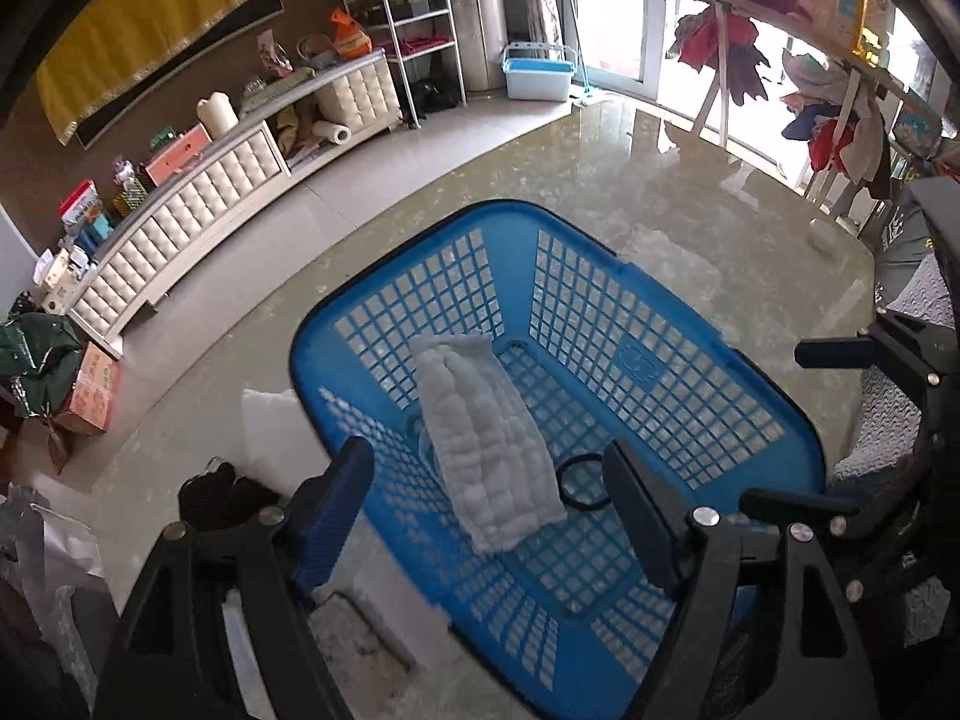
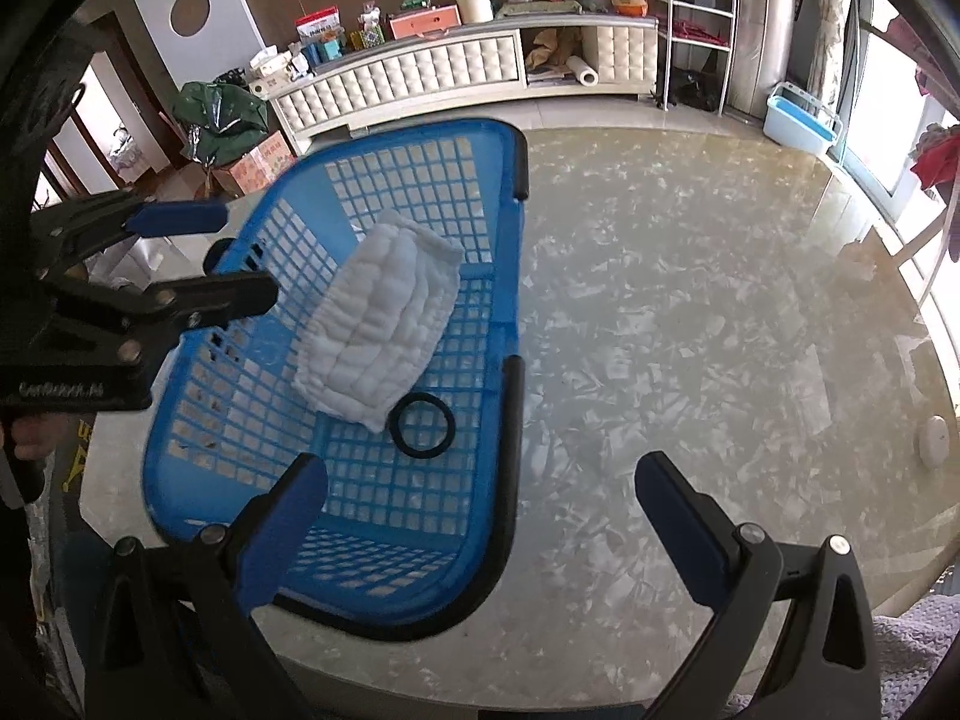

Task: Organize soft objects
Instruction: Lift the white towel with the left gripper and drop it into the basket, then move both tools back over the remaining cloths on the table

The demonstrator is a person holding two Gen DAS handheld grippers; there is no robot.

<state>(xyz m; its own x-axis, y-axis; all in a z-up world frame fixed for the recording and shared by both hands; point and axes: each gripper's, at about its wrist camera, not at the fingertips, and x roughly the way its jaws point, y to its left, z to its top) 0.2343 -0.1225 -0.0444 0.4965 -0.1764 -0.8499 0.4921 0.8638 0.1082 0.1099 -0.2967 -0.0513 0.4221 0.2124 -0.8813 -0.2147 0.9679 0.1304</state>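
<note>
Though quilted, cloth [image 1: 489, 441] limp in lattice basket [image 1: 630, 360].

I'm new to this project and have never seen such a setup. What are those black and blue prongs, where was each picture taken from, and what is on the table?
The prongs are two-finger grippers, one held in each of a person's hands, each carrying a fisheye camera looking along its fingers. One picture is from the left gripper, the other from the right gripper. Both are open and hold nothing. On the marbled table stands a blue basket; inside lie a folded white cloth and a black ring, touching.
</note>
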